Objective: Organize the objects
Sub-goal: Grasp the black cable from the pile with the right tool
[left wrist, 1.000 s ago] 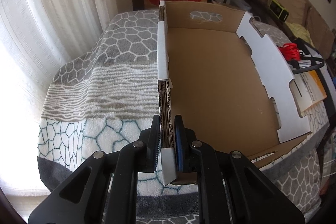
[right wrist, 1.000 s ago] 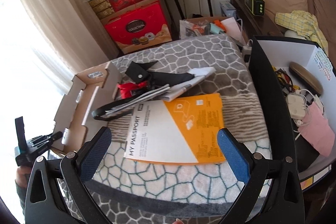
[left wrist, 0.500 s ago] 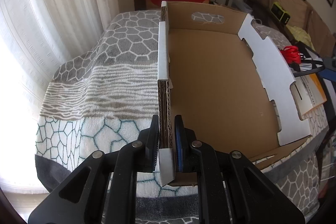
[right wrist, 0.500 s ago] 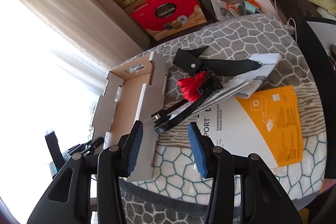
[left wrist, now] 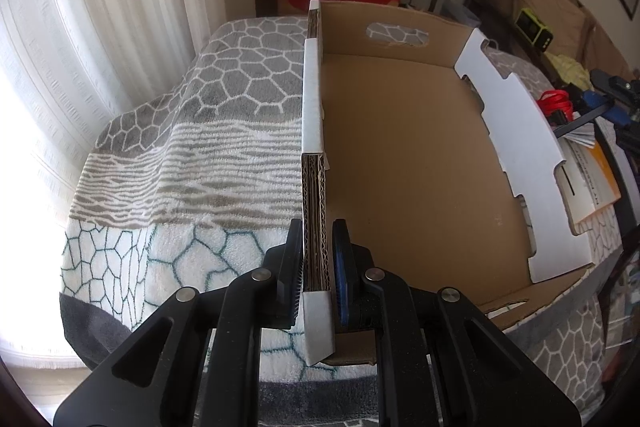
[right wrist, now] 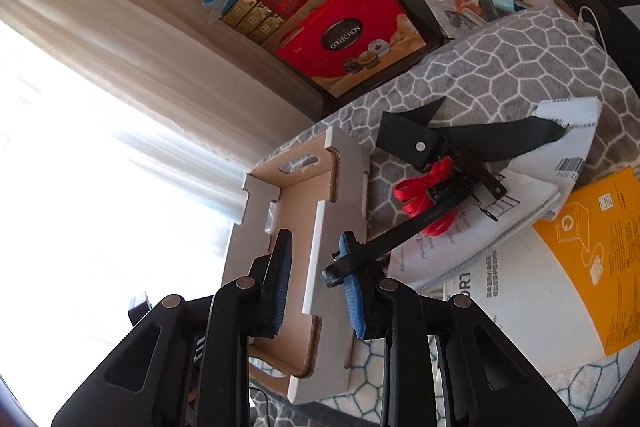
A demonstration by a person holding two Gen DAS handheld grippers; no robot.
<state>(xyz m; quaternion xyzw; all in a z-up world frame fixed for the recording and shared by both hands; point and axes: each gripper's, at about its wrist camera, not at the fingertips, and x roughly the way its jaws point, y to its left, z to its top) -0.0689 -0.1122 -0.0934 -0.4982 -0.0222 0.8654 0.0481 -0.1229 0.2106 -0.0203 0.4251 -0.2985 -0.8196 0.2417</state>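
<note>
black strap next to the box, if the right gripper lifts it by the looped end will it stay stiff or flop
The black strap would probably flop: it is thin and flat, curling into a loop beside the right gripper. It likely weighs little, but its far end runs under the red ribbon and may drag that along.

Blown-out window glare, fisheye-warped edges

box (right wrist: 308, 227) on blanket (right wrist: 500, 75), strap (right wrist: 472, 143) beside, seemingly touching

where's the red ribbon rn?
Right wrist view: the red ribbon lies on the patterned blanket just right of the cardboard tray, tangled under the black strap, beside the white papers.
</note>
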